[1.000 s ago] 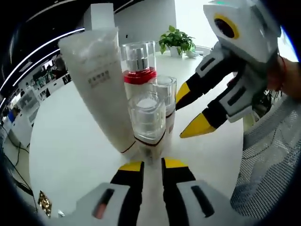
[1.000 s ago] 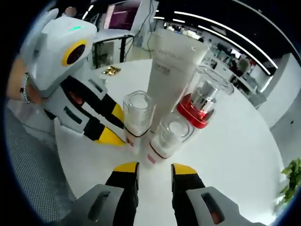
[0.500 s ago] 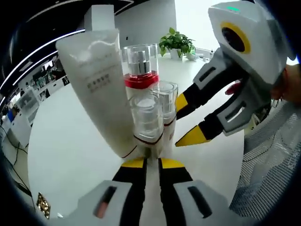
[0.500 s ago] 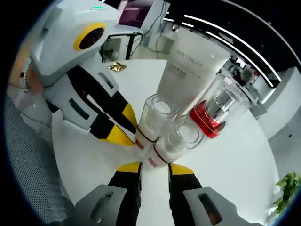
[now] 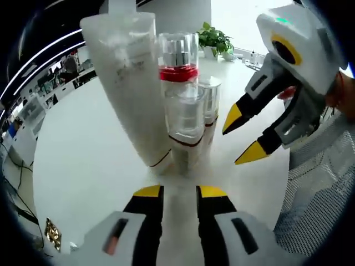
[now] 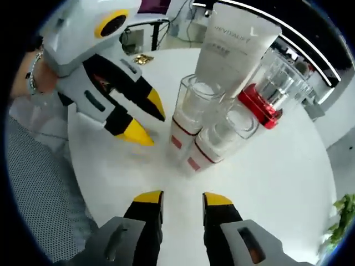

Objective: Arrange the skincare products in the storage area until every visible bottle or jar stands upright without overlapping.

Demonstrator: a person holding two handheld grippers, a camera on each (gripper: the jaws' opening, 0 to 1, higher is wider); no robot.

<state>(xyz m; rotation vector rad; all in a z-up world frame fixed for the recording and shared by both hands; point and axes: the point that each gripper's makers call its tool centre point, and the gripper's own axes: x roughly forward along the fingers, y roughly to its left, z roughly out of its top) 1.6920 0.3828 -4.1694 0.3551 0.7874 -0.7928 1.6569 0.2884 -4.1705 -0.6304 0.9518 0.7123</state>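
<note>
Round white tabletop [image 5: 83, 166] carrying a tight cluster of four skincare products, all upright and touching or nearly touching. Tallest, a white squeeze tube [image 5: 130, 83] standing on its cap, at the cluster's left in the left gripper view. Just beside it, a clear bottle with a red band [image 5: 178, 61] and silver inner cap. In front of those, two small clear-capped bottles [image 5: 186, 124] with white bodies and dark red trim, side by side; in the right gripper view, seen from above at [image 6: 191, 119], with the tube [image 6: 233, 44] and red-banded bottle [image 6: 272, 91] behind. Left hand-held gripper [image 5: 173, 191] empty, yellow-tipped jaws spread a little, tips just short of the nearest small bottle; seen also in the right gripper view [image 6: 144, 119], jaws parted, tips near the small bottles but apart from them. Right hand-held gripper [image 6: 182, 198] likewise empty, jaws spread, well short of the cluster; seen in the left gripper view [image 5: 241, 136], tips beside the small bottles, not touching. Compared with half a second ago, both hand-held grippers drawn back from the cluster, jaws wider, more bare tabletop between tips and bottles. Potted plant [image 5: 216, 40] far off at the tabletop's edge.
</note>
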